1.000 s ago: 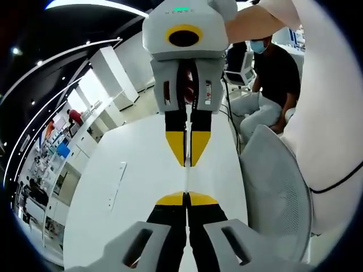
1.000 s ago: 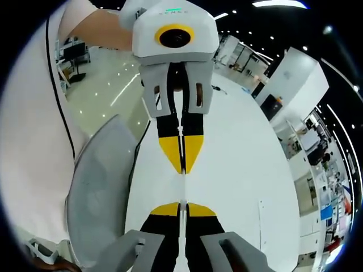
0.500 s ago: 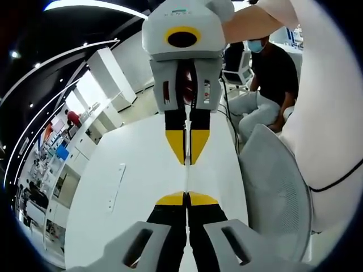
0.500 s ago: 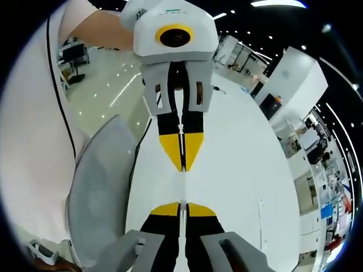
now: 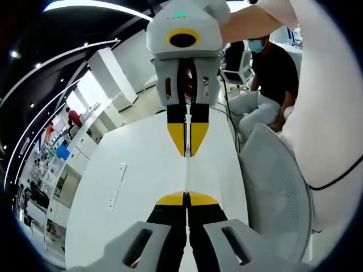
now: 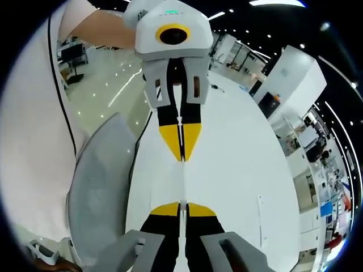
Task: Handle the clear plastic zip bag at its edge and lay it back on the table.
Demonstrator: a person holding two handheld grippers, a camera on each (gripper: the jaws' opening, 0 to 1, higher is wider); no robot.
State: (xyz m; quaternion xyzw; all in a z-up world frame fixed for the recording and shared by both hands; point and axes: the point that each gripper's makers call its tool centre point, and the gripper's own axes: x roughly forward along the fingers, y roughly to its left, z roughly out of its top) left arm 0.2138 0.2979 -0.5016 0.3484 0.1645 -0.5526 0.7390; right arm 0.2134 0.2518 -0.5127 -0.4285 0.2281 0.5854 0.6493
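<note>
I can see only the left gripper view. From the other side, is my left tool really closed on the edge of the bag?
Observer: Yes. In the right gripper view the left tool faces the camera, and its yellow tips are pressed together on the thin edge of the bag.
Operator: What holds that tool?
Observer: A bare forearm reaches it from the upper left of that view.
Operator: Is any lamp lit on it?
Observer: A green light shows on its top.

Bright, sharp, perhaps edge-warped frames
</note>
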